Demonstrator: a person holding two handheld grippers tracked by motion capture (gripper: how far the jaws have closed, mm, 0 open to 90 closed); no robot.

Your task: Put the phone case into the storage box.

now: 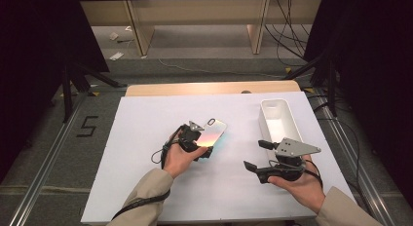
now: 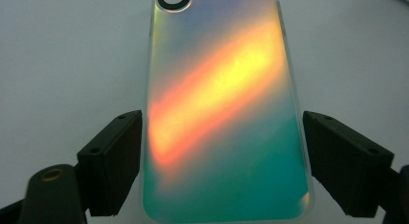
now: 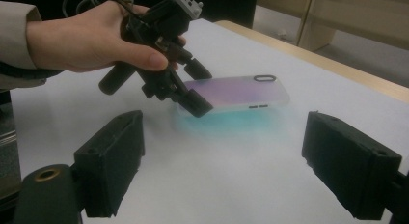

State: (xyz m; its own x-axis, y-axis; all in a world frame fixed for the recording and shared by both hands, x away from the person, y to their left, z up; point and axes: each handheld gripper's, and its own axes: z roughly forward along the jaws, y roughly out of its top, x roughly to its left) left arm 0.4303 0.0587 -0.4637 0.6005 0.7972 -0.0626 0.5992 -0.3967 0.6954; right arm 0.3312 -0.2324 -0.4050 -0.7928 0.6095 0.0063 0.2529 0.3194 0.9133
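Phone case [image 1: 213,132] lies flat on the white worktop [image 1: 146,187], roughly mid-board, a bit toward the far edge. Its long axis runs diagonal: camera-hole end toward the far right corner, plain end toward the near left. L gripper [image 1: 195,141] sits at that plain end, jaws straddling the case across its width. In the left gripper view [image 2: 224,113] the left pad looks to be at the case's edge, the right one stands off with white board showing between, so I'd call it released, not clamped yet. Looks like the next move is just a squeeze across the short axis.

R gripper [image 1: 258,155] is well apart, near the right edge, jaws spread, nothing between them, pointing across toward the case [image 3: 236,93]. L hand [image 1: 178,158] is clearly the nearer one. White bin [image 1: 280,121] sits by the far right corner, just beyond the R gripper; inside looks empty.

Count: 1 case, 1 bin, 2 grippers.
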